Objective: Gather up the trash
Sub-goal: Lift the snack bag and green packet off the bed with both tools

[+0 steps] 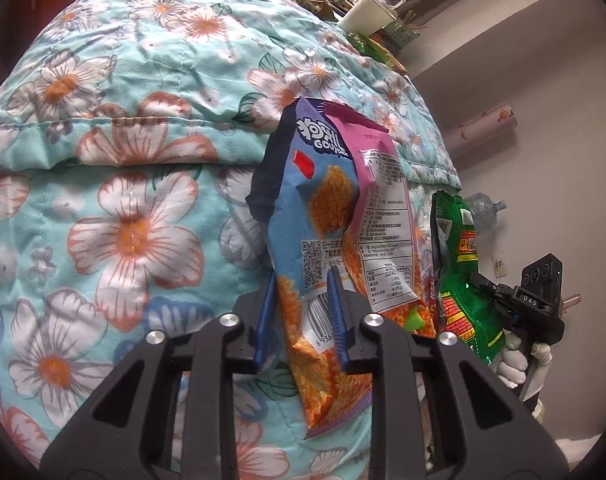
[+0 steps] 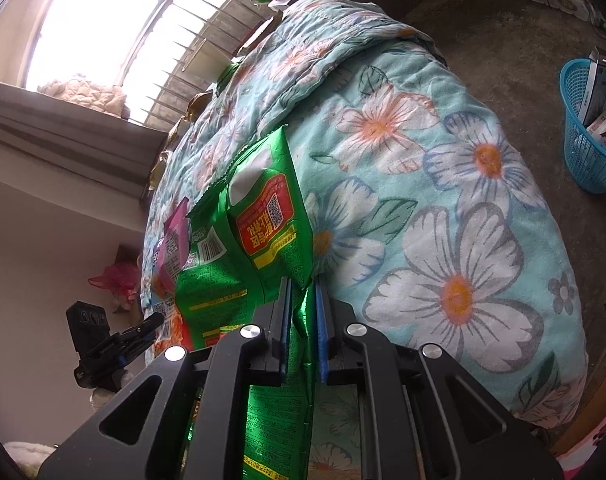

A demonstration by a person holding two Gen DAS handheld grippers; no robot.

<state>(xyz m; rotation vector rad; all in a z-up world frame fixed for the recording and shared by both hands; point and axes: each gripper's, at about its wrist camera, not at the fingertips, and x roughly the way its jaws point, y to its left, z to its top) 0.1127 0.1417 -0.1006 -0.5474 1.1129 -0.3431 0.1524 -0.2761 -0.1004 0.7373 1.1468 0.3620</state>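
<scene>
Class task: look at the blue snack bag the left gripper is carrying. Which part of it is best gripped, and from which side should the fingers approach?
Grip the blue snack bag at its flat lower edge near the barcode, coming from below, as the left gripper does. The empty foil is thin and flat there, so the fingers close across it, one on each face.

Floral quilt (image 2: 443, 184) over the bed; blue basket (image 2: 589, 128) on floor (image 2: 503, 40).

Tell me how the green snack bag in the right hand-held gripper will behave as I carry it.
The green snack bag is creased and looks empty, so probably light and floppy; expect it to sag and swing. Its glossy foil may slip, though the right hand-held gripper pinches it across a fold.
</scene>
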